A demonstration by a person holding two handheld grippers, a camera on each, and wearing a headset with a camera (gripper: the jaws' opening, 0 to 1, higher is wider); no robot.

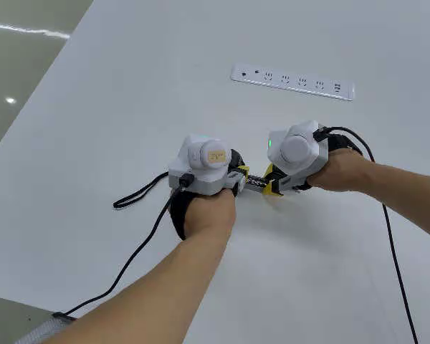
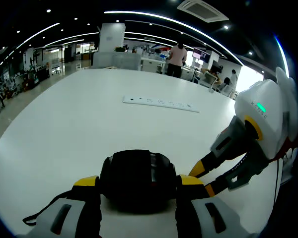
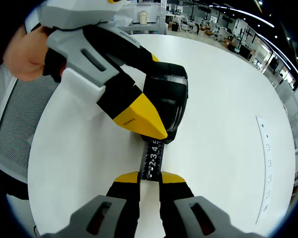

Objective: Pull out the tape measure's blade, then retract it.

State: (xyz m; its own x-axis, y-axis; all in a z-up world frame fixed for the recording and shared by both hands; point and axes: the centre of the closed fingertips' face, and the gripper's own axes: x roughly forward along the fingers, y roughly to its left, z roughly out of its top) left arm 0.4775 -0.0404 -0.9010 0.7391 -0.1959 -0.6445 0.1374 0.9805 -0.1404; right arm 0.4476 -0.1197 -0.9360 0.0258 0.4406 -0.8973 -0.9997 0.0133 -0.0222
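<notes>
While the left claw [image 2: 138, 181] is clamped across the black tape measure [image 2: 135, 171], the right claw [image 3: 150, 177] is pinched on the blade [image 3: 153, 154], of which only a short numbered length is out. The tape measure is held low over the table [image 1: 115, 107], well in from its left edge and nearer than the power strip [image 1: 292, 81]. The pull-out step appears barely begun. The next move calls for drawing the right claw straight away from the left claw, blade level.
</notes>
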